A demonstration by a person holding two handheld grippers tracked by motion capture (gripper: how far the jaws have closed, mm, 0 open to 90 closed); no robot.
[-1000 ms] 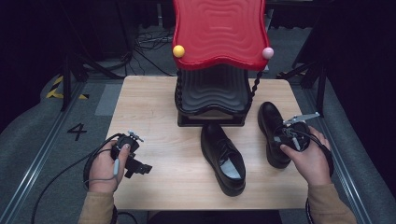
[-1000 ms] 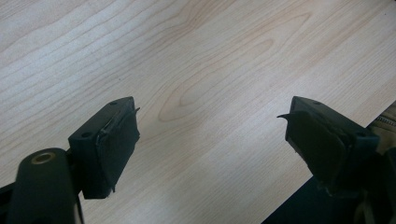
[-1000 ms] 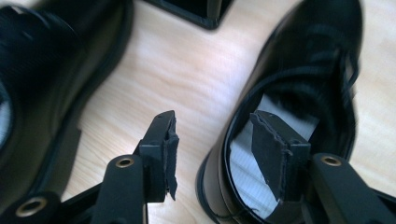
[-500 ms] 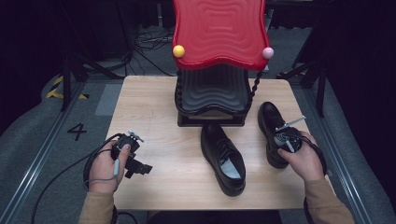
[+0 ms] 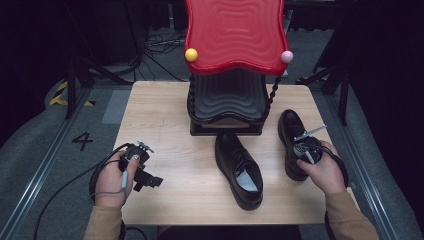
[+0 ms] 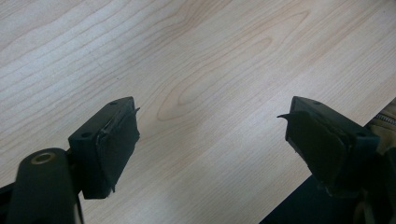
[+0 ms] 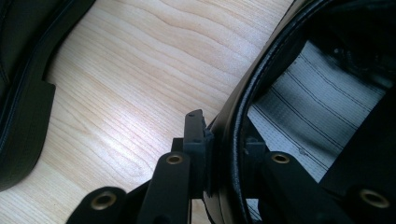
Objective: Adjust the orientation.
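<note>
The right gripper [image 7: 224, 140] has its jaws closed on the collar of the right shoe [image 5: 292, 142], one jaw outside the leather and one inside, over the striped insole [image 7: 299, 121]. I judge this thin edge is chosen because it gives a firm hold for lifting. This shoe stands to the right of the red rack [image 5: 234, 35], near its base. The left gripper [image 5: 142, 172] rests with its jaws wide apart and holding nothing, over the bare table [image 6: 196, 70], well left of the rack, probably waiting. The second shoe [image 5: 239, 167] lies in front of the rack.
</note>
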